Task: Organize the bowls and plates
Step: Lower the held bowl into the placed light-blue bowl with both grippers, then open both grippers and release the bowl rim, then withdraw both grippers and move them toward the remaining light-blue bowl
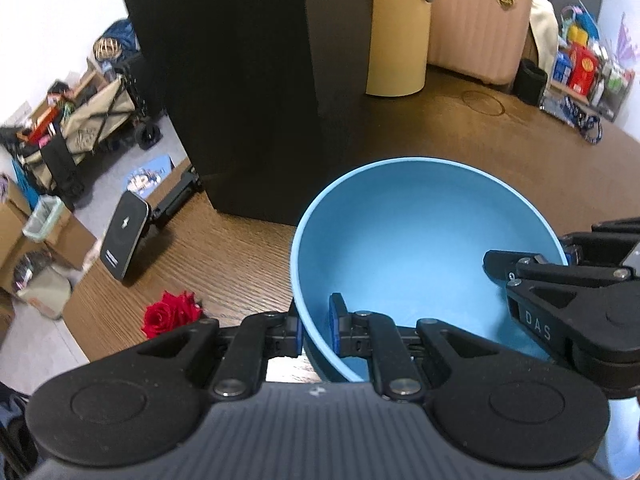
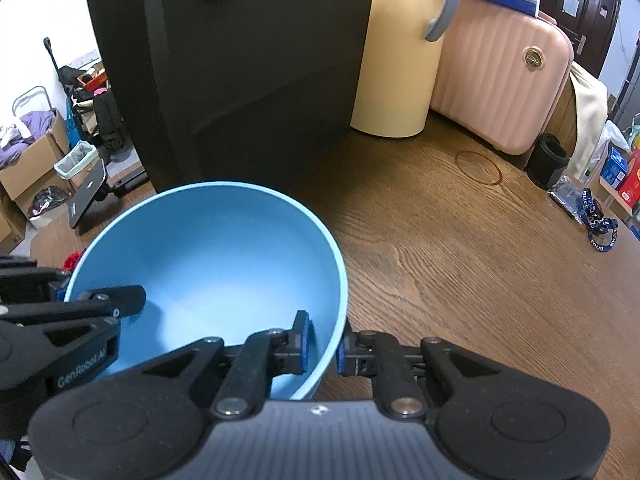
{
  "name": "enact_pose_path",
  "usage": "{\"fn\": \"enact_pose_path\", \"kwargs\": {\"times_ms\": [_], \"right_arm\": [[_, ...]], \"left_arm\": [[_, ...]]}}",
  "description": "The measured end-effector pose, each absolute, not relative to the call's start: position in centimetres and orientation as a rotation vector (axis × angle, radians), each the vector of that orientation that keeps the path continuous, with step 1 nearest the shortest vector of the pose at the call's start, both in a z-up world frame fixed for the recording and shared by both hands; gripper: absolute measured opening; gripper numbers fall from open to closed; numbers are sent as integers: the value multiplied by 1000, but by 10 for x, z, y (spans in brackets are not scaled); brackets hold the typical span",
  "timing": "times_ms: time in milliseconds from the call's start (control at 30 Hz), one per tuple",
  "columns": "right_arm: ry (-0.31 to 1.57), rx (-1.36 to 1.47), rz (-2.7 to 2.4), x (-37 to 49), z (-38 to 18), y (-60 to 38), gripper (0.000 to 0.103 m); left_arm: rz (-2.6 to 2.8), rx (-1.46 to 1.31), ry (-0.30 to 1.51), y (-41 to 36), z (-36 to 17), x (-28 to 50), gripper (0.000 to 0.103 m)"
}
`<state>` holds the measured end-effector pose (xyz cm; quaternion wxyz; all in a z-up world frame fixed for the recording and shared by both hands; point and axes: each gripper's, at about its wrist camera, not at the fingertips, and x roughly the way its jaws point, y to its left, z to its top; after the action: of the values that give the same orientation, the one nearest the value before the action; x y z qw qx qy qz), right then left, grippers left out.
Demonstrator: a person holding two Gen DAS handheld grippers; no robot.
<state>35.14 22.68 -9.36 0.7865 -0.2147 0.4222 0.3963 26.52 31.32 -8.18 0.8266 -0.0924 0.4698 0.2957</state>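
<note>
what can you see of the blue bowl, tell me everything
The blue bowl is round and deep, plain matte light blue inside and out, plastic by the look, and empty. It sits upright over the brown wooden table, just in front of a tall black box. Both grippers clamp its rim: the left gripper on one side and the right gripper on the opposite side, each with one jaw inside the wall and one outside. Whether its base touches the table is hidden.
</note>
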Motion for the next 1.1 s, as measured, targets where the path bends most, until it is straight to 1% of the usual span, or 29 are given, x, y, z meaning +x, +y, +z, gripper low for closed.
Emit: {"fn": "enact_pose_path", "kwargs": {"times_ms": [367,567,633,667,700,733,800,833,867,900,933,967,1000,1033,1067,1100], "right_arm": [[883,-479,853,347,-103,226,13],[891,-474,850,347,-105,225,12],[899,-457,852,348,-105,224,14],[904,-445,853,349,-105,224,14],[910,-436,852,350,-105,223,14],[917,-422,850,351,-104,222,14],[925,-398,853,353,-101,220,18],[925,-389,852,354,-99,218,23],[926,-381,848,354,-98,217,30],[927,-374,843,355,-95,215,34],[928,-364,837,356,-93,213,42],[931,-351,834,356,-90,211,49],[935,-339,833,357,-87,209,53],[938,-330,830,357,-85,206,61],[940,-323,825,357,-82,204,70],[940,-319,821,356,-80,202,75]], "left_arm": [[616,-86,1008,306,-88,269,16],[606,-126,1020,315,-90,264,16],[601,-138,1008,317,-87,262,19],[602,-139,1001,318,-86,260,23],[605,-140,992,319,-84,259,31],[607,-145,979,319,-81,257,35],[615,-155,953,323,-75,253,47],[619,-165,941,325,-72,250,51],[624,-179,929,329,-69,247,61],[632,-193,918,332,-67,244,72],[641,-209,902,335,-63,240,77],[646,-222,887,338,-60,236,85],[651,-238,866,340,-57,231,90],[655,-252,846,343,-54,226,93],[655,-263,829,345,-52,221,99],[658,-276,805,347,-49,216,103]]}}
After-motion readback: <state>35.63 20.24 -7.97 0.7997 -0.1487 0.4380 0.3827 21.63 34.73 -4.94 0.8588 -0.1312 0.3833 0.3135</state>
